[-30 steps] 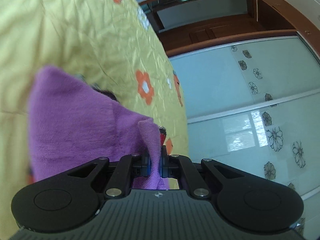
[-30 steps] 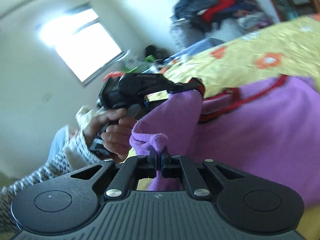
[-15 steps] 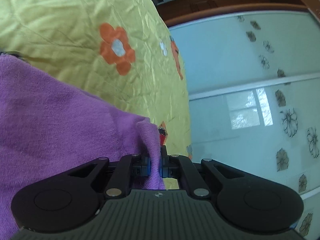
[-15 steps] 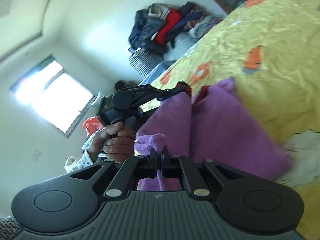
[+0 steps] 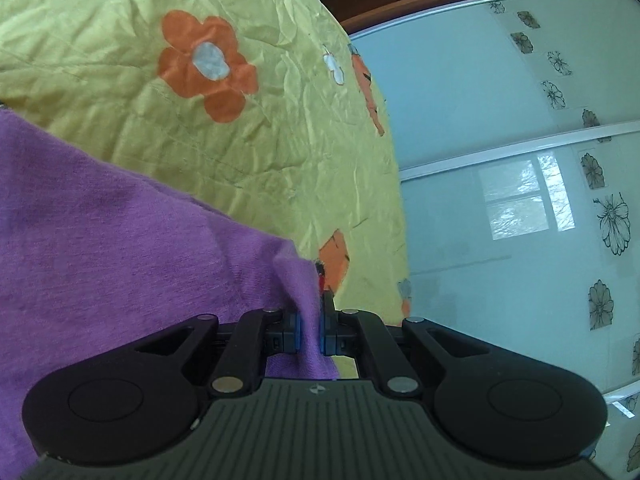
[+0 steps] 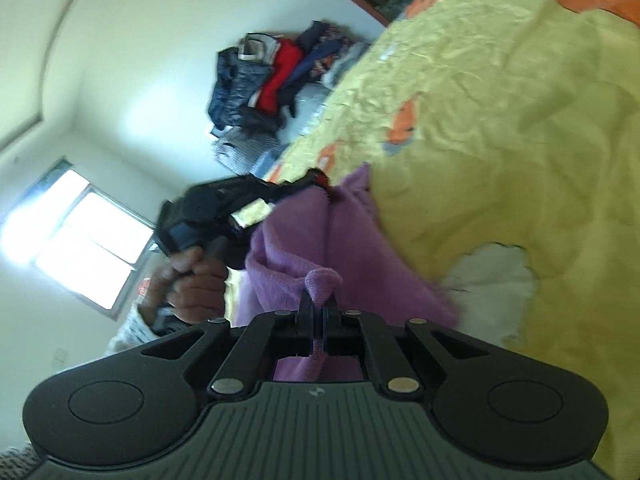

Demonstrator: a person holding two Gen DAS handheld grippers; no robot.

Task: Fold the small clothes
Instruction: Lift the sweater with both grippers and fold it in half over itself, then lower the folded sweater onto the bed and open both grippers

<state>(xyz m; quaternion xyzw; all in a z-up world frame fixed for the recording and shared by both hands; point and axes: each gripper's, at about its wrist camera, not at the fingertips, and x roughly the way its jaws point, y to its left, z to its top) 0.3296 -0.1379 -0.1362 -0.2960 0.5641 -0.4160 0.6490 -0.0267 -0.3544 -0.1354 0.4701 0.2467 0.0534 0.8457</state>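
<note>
A small purple garment with red trim (image 5: 120,248) is held up over a yellow bedspread with orange flowers (image 5: 248,128). My left gripper (image 5: 310,330) is shut on one bunched edge of it. My right gripper (image 6: 318,320) is shut on another bunched edge of the same garment (image 6: 304,236). In the right wrist view the left gripper (image 6: 320,178), in a person's hand, pinches the garment's far corner at its red trim. The cloth hangs between the two grippers, close to the bed.
The yellow bedspread (image 6: 520,128) fills the right wrist view's right side, with a white patch (image 6: 496,276) near the garment. A pile of dark and red clothes (image 6: 276,80) lies at the bed's far end. Glass wardrobe doors with flower prints (image 5: 520,160) stand beside the bed.
Both grippers have swung over and lowered toward the bedspread with the purple garment still pinched. The garment now hangs narrower between them, closer to the bed.
</note>
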